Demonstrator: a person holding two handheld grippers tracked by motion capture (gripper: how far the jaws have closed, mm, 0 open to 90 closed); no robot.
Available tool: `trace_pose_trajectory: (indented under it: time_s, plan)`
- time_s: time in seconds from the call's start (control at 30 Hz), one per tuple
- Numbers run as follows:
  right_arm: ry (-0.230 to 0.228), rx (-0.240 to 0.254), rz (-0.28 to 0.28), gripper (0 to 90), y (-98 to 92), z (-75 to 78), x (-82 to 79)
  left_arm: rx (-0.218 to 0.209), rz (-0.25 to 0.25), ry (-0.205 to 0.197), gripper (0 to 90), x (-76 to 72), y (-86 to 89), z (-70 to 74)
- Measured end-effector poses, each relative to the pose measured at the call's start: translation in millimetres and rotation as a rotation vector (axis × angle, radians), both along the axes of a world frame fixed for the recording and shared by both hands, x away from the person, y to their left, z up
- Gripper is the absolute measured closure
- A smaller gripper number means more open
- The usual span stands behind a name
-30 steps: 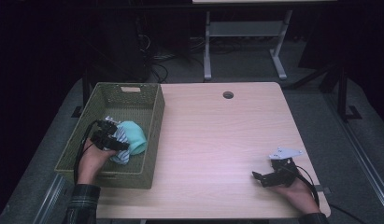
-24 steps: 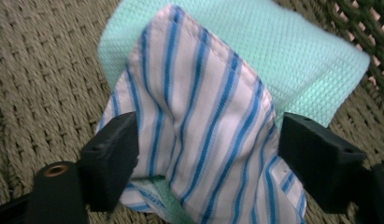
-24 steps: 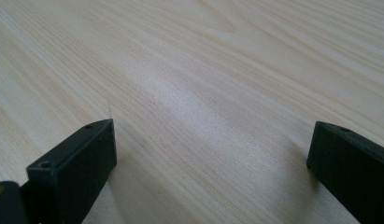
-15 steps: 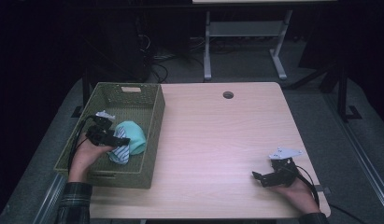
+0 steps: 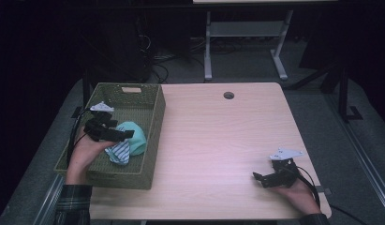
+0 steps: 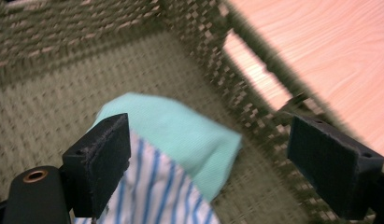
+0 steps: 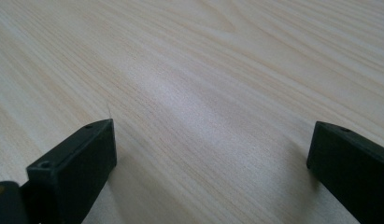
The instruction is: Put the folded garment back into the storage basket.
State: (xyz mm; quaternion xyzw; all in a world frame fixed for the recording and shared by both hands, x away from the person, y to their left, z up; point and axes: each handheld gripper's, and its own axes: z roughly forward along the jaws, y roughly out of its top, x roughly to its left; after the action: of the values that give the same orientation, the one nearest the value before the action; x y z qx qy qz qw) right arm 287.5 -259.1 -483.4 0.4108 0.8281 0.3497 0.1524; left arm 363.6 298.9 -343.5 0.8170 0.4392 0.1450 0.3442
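My left tongs (image 5: 126, 134) hover inside the basket (image 5: 152, 123), jaws wide apart, having just been opening; nothing is pinched between them. The cloths (image 6: 180, 149), a mint one over a blue-striped one, lie on the basket floor just below and beyond my left tongs, bunched against the wall nearest the tabletop (image 5: 218, 140). I judge that I have dropped them there so they stay corralled. My right tongs (image 5: 261, 180) rest on the bare tabletop, well apart from the basket, jaws spread and empty, parked out of the way.
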Motion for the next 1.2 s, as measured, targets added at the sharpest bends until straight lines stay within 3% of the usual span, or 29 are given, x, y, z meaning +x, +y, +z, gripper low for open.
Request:
trace_pose_trajectory:
  time_s: [0.17,0.47,0.83,1.2]
  plan:
    - [0.000,0.000,0.000,0.9,0.0,0.0,0.0,-0.027,-0.034,-0.015,12.8,-4.5,-18.5,12.1]
    - [0.000,0.001,0.000,0.9,0.0,-0.1,0.0,-0.050,-0.099,-0.032,12.8,-10.6,-64.4,20.6]
    - [0.000,0.000,0.000,0.9,0.0,0.0,0.0,-0.062,-0.177,-0.006,12.6,-10.8,-120.7,9.0]
    - [0.000,0.000,0.000,0.9,0.0,0.1,-0.1,-0.082,-0.223,-0.032,12.7,-16.3,-160.7,-7.3]
